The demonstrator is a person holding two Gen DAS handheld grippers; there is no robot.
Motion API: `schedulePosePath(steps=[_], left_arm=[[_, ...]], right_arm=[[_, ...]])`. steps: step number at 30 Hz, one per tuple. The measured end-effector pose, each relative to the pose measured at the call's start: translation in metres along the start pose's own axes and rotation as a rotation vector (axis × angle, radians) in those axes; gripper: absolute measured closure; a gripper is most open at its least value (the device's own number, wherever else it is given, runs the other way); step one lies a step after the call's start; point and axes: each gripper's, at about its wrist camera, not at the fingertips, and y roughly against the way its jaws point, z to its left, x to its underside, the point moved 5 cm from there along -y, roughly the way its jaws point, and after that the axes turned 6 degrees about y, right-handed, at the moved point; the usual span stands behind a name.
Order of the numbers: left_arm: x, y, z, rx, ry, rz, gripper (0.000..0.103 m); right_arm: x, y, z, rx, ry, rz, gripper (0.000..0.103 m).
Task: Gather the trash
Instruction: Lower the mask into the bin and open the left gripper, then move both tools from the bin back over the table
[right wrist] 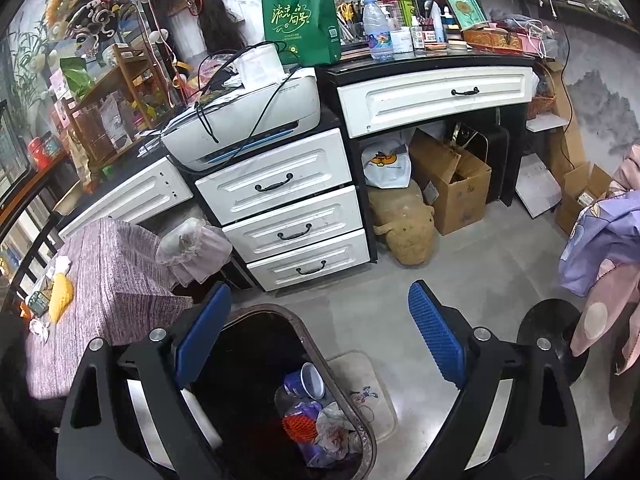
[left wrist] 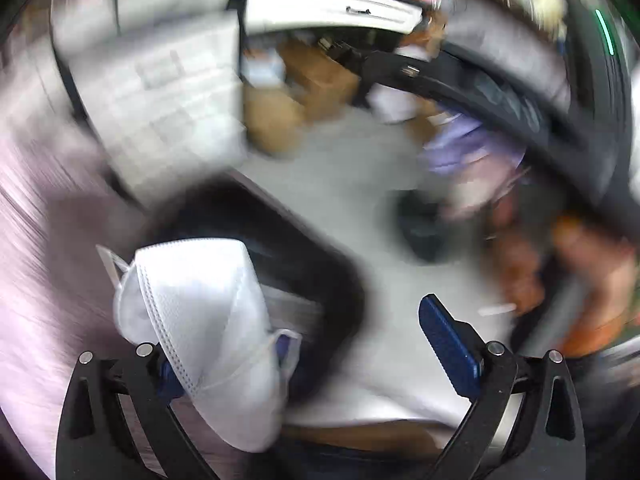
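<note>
**Left gripper, mask hanging off one finger**

Left gripper (left wrist: pixel 320 344) is wide open, yet the white face mask (left wrist: pixel 200 332) clings to its left finger above the black trash bin (left wrist: pixel 304 264). It's light, soft and floppy, so I'd pinch the folded middle, not the loops. My right gripper (right wrist: pixel 320 336) is open too, holding nothing, over the bin.

Both grippers open, pointing down and forward.

The left gripper (left wrist: pixel 352 344) has its blue-padded fingers (left wrist: pixel 448 348) spread wide; a white mask (left wrist: pixel 200 336) drapes over the left finger and seems to cling there rather than being pinched, though that view is badly smeared. The right gripper (right wrist: pixel 320 336) is sharp in its view, its fingers (right wrist: pixel 436 336) apart and holding nothing.
</note>
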Motion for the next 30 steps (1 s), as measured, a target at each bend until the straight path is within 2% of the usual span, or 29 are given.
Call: schedulePosePath(steps=[1, 4, 5, 6, 8, 10, 14, 17, 24, 30], left_arm=[[0.003, 0.001, -0.012, -0.104, -0.114, -0.026, 0.006], [0.013, -0.001, -0.037, -0.329, -0.373, -0.074, 0.006], [0.016, -0.003, -0.042, -0.400, -0.450, -0.082, 0.005], [0.017, -0.007, -0.045, -0.439, -0.484, -0.074, 0.005], [0.017, -0.012, -0.046, -0.422, -0.491, -0.031, 0.006], [0.015, -0.013, -0.051, -0.387, -0.511, -0.025, 0.006], [0.014, -0.009, -0.047, -0.406, -0.535, -0.032, 0.005], [0.011, -0.007, -0.041, -0.370, -0.496, -0.034, 0.005], [0.012, 0.003, -0.037, -0.385, -0.431, -0.085, 0.005], [0.010, 0.032, -0.011, -0.338, -0.303, -0.149, 0.005]], right_arm=[[0.000, 0.000, -0.002, 0.004, -0.004, -0.001, 0.014], [-0.001, 0.000, -0.013, 0.020, -0.033, -0.001, 0.014], [-0.001, 0.000, -0.016, 0.021, -0.044, 0.001, 0.014], [-0.001, 0.000, -0.018, 0.025, -0.049, 0.002, 0.014], [-0.001, 0.000, -0.019, 0.029, -0.051, -0.001, 0.014], [-0.001, 0.000, -0.018, 0.026, -0.050, 0.000, 0.014], [0.001, -0.001, -0.017, 0.020, -0.046, 0.003, 0.014], [0.002, -0.003, -0.016, 0.016, -0.045, 0.009, 0.014], [0.004, -0.005, -0.009, 0.003, -0.033, 0.019, 0.014], [0.006, -0.007, 0.012, -0.039, 0.016, 0.028, 0.014]])
